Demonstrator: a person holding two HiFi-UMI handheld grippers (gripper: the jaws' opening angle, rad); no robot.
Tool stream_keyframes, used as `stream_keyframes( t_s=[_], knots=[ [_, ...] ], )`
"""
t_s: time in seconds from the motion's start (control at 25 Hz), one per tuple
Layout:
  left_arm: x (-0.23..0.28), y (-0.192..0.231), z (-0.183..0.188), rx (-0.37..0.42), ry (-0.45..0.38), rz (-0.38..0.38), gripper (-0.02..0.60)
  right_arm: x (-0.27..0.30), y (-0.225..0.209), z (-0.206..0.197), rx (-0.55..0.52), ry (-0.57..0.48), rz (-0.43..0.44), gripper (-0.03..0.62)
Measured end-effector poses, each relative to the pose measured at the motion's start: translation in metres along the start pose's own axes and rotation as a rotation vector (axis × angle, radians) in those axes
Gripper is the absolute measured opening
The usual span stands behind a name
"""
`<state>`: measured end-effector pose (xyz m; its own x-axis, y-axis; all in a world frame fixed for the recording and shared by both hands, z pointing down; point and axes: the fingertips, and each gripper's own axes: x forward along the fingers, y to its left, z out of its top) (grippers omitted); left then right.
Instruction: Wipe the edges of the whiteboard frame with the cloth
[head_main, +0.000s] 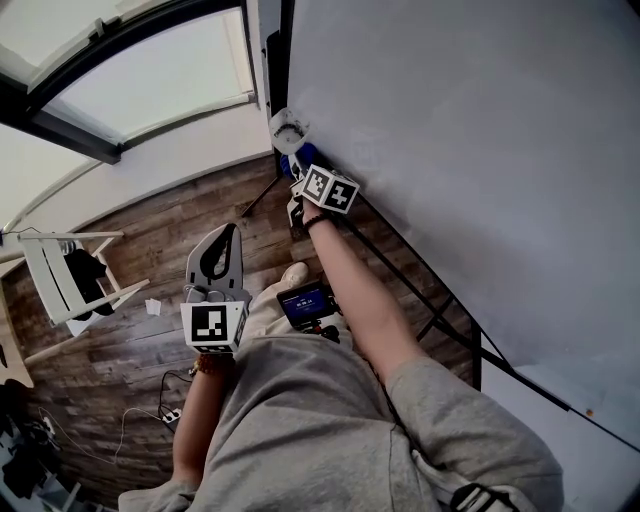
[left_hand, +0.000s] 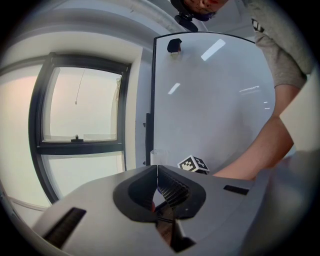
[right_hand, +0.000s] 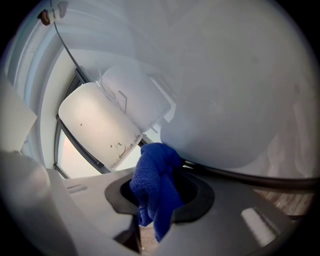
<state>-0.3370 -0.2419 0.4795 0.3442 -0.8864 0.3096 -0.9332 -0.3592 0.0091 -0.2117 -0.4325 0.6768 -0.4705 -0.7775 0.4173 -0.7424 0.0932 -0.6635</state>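
While the right gripper (right_hand: 159, 202) is pinching the blue cloth (right_hand: 155, 182), its jaw tips are lying covered by the bunched fabric. The cloth's upper fold is pressing against the dark frame (right_hand: 235, 175) at the lower corner of the whiteboard (right_hand: 235, 85), and a loose tail is hanging down past the jaws. A white cylinder (right_hand: 100, 127) is sitting just beside the cloth at the board's side edge; what it is cannot be made out.

In the head view the cloth is showing only as a small blue patch, mostly hidden by the gripper and its marker cube (head_main: 331, 189). The board is running out of that picture at the top and right.

The left gripper (left_hand: 158, 175) is hanging well apart from the board, over the wood floor (head_main: 130, 340), jaws pressed together with nothing between them. A window (left_hand: 82, 130) is standing left of the board, its lower part being blocked by the left gripper's body.
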Motion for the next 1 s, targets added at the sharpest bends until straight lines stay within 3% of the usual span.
stream_keyframes(
  t_s=[0.24,0.44,0.68,1.0],
  knots=[
    [0.004,-0.008,0.007,0.018,-0.022,-0.036,0.012,-0.012,0.003,-0.032,-0.086,0.188,-0.001,0.133],
    [0.022,-0.031,0.018,0.041,-0.054,-0.12,0.012,-0.041,0.021,-0.056,-0.248,0.287,0.104,0.133],
    [0.043,-0.07,0.041,0.051,-0.101,-0.246,0.012,-0.115,0.054,-0.01,-0.443,0.128,0.177,0.133],
    [0.066,-0.147,0.058,0.096,-0.133,-0.447,0.012,-0.234,0.046,0.05,-0.53,-0.134,0.051,0.135]
  ],
)
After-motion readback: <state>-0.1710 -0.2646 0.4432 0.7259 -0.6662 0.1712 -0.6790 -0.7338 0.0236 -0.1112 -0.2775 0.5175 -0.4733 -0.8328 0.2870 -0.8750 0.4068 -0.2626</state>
